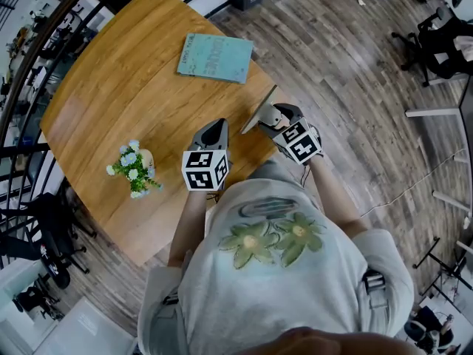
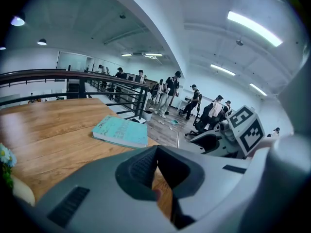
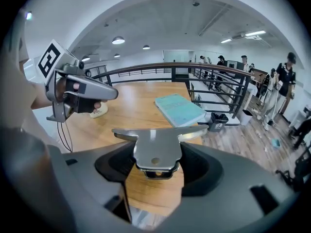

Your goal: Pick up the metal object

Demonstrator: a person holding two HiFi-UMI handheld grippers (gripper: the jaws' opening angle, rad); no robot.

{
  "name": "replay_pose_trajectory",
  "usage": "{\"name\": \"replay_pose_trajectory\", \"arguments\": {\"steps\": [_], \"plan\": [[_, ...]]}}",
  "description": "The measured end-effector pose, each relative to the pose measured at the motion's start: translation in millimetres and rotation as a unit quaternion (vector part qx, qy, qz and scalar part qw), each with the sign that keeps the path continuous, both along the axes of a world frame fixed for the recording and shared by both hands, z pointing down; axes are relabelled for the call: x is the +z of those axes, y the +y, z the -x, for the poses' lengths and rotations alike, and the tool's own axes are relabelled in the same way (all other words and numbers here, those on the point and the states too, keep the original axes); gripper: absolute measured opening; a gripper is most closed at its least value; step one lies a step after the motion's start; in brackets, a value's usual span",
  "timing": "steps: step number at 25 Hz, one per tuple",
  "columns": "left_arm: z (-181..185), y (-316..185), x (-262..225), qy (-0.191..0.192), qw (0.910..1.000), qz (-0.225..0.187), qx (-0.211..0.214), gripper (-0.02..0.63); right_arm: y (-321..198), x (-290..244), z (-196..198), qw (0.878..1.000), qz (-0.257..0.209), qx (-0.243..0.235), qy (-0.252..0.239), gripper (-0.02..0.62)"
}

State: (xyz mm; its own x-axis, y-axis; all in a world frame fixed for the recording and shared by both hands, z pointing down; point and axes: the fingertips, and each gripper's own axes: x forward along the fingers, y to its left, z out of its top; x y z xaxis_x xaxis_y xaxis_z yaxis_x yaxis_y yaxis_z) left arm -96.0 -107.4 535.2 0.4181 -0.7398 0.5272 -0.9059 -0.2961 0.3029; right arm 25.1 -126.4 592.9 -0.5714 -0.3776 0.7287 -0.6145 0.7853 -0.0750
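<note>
On my far left a small pot of flowers [image 1: 133, 168] stands on the wooden worktop [image 1: 111, 87], near its left edge. Just right of it my left gripper [image 1: 216, 126] hangs over the near part of the wood; its own view shows the dark jaws together at their tips with nothing between them, only bare wood showing through the gap behind. Farther off, on the far side of the worktop, a teal book [image 1: 214, 56] lies flat close to the far right edge, well apart from both grippers. To the right of the left gripper, my right gripper [image 1: 270, 115] is over the worktop's right edge, and its jaws are clamped on the metal object [image 3: 156, 147], a flat, shiny plate with two thin wings spreading left and right beyond the jaws. The plate is held up in the air, off the wood, with the worktop and the book visible beyond it. Farther right is plank floor [image 1: 347, 65], and a dark railing [image 3: 146, 68] runs behind the worktop, with people standing in the distance.
</note>
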Motion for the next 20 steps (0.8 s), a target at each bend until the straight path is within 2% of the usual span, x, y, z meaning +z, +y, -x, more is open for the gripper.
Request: {"name": "replay_pose_trajectory", "arguments": {"steps": [20], "plan": [[7.3,10.1,-10.1,0.0,0.9998,-0.011,-0.018,0.015,2.8,-58.0,6.7,0.997,-0.05,0.008,-0.052,0.287]]}}
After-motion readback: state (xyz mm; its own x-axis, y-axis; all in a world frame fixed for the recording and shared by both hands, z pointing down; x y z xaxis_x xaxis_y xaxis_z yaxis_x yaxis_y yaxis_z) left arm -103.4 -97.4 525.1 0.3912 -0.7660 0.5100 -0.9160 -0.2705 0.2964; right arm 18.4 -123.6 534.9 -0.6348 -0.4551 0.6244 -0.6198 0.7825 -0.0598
